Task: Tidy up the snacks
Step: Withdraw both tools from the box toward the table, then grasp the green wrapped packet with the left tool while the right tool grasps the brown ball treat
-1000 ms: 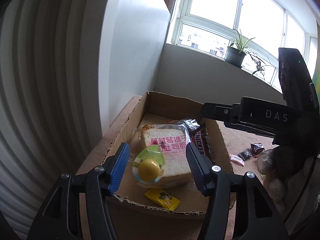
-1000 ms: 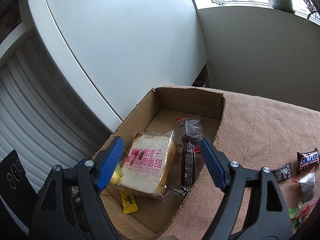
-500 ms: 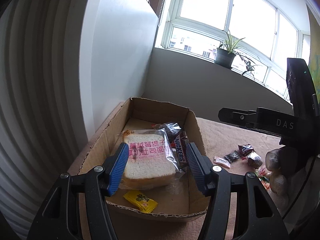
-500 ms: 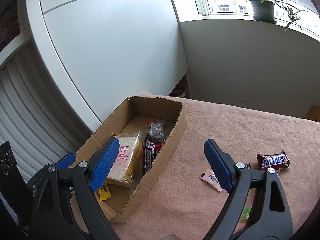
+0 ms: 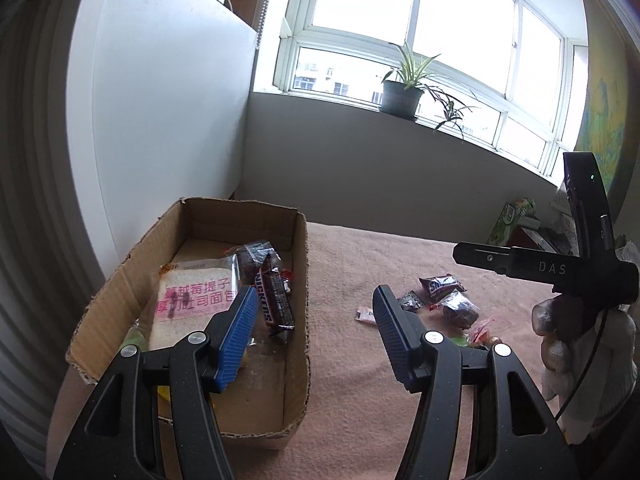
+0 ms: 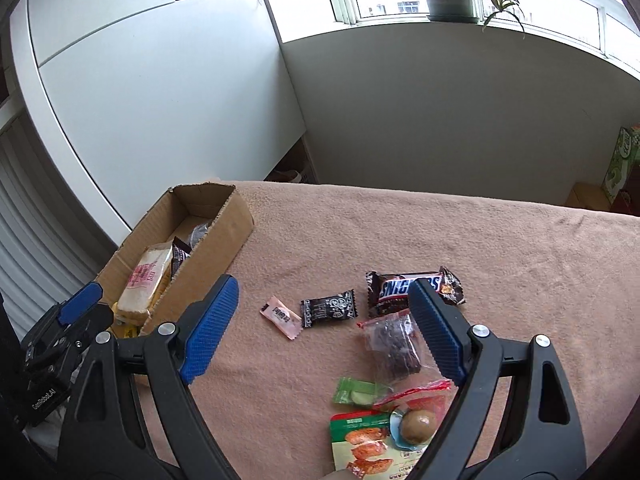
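You are holding both sets of jaws apart and empty. The right gripper [image 6: 324, 334] is hovering nearer the loose snacks; the Snickers [image 6: 414, 289] is lying crosswise just ahead, box [image 6: 216, 240] to its left.

Each hand-held gripper is a black plastic frame with silver screws and ribbed blue pads: the left hand-held gripper [image 5: 314, 330] and the right hand-held gripper [image 6: 326, 328]. At the right of the frame, a white-gloved hand [image 5: 580, 344] grips a black body lettered "DAS".
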`<state>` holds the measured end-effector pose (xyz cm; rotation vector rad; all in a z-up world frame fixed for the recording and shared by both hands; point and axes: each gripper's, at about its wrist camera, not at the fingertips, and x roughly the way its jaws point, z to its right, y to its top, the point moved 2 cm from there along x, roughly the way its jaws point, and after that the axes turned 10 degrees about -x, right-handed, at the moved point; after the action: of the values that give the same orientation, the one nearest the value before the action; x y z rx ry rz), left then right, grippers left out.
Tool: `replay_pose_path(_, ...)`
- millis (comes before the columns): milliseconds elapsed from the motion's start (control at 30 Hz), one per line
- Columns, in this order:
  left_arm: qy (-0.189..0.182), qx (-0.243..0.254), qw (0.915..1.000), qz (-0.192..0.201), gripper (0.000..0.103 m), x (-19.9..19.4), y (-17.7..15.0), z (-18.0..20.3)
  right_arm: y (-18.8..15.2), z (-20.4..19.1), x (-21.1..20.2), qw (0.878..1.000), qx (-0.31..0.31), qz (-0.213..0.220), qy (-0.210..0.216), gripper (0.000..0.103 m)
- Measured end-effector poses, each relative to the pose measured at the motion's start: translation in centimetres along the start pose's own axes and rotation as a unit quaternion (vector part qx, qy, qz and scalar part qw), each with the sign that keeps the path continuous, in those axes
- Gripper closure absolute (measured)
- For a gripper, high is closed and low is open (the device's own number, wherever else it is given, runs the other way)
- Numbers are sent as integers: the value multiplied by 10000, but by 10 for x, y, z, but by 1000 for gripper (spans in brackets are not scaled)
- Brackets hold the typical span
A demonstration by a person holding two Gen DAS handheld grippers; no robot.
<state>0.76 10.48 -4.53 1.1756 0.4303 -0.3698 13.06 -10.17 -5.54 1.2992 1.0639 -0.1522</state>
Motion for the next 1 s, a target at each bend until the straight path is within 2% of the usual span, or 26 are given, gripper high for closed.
replay_pose_path(167,-288,186,9988,-346,44,13,-14,30,-17,24,-3,9997,-19,-186,-134,14)
replay_pose_path(400,-433,603,9946,-726,44,28,-36,66,-52,50,-13,9988,103,-419,-234,15)
replay_pose_path(600,-606,711,9887,-1171,44,51,-44,80,-81,64,-14,9970,405,-647,102,31)
replay_pose_path(700,-698,870,9838,-1401,52,65,-47,91,-91,69,-13,9957,513,-725,261,36)
replay_pose_path(833,-732,1157,9781,-1570,57,78,-55,109,-96,67,-11,9955,505,-741,299,38)
replay_pose_path(1000,-721,1583,9691,-1748,58,92,-68,131,-97,61,-10,9961,308,-769,313,40)
